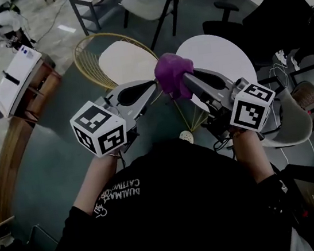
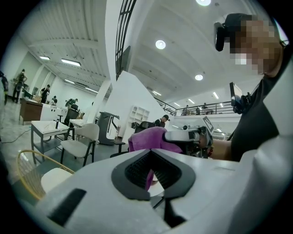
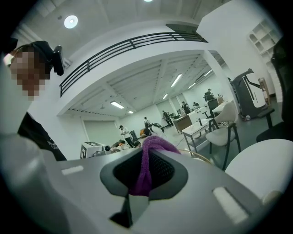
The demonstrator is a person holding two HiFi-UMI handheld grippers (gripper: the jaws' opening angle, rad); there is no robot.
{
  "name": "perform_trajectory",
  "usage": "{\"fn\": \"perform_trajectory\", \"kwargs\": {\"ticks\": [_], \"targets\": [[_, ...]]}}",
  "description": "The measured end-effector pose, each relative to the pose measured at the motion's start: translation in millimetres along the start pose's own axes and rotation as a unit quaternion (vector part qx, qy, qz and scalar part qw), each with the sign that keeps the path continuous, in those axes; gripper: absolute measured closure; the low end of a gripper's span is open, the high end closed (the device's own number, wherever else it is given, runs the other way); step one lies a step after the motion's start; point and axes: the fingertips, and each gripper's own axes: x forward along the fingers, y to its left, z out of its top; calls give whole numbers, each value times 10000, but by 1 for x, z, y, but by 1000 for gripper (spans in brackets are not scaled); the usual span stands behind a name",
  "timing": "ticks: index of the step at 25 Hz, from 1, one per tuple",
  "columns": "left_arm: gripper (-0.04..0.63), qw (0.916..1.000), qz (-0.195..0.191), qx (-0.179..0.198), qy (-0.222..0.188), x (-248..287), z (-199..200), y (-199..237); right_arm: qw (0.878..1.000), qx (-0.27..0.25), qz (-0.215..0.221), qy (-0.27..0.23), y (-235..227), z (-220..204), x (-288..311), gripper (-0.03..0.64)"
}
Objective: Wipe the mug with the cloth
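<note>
The right claw (image 3: 145,177) is pressed together on the cloth (image 3: 154,145). A purple fold runs up between its dark ribbed pads and bunches over their tips. The left claw (image 2: 150,172) is pressed together too, with a thin purple edge of the same cloth (image 2: 147,137) caught in the seam between its pads. The bulk of the fabric sits just past the left claw's tips, toward 12 o'clock in the left gripper view. The pale body of the right claw (image 2: 187,135) shows at 2 o'clock of the bunch, touching it.

In the head view the two claws meet tip to tip in the air in front of the person's chest. The left claw (image 1: 154,86) reaches in from 8 o'clock and the right claw (image 1: 187,80) from 4 o'clock. The cloth (image 1: 173,74) sits as a crumpled purple lump between and over their tips, resting on no surface. Each claw carries a marker cube at its near end: the left cube (image 1: 98,129) at 8 o'clock of the cloth, the right cube (image 1: 251,107) at 4 o'clock. A bare forearm (image 1: 95,180) runs back from the left cube into a black sleeve.

Farther out, a round white worktop (image 1: 222,55) lies at 2 o'clock of the cloth. A chair with a gold wire back (image 1: 91,61) and a white seat stands at 10 o'clock. Both stand on the grey-green floor (image 1: 52,165), well below the claws.
</note>
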Motion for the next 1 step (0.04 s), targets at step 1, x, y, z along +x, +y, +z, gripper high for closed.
{"fn": "perform_trajectory", "kwargs": {"ticks": [1], "targets": [[594,10000,9,8,-3,0,0,0,10000,-13,17,11,0,-1,1,578]]}}
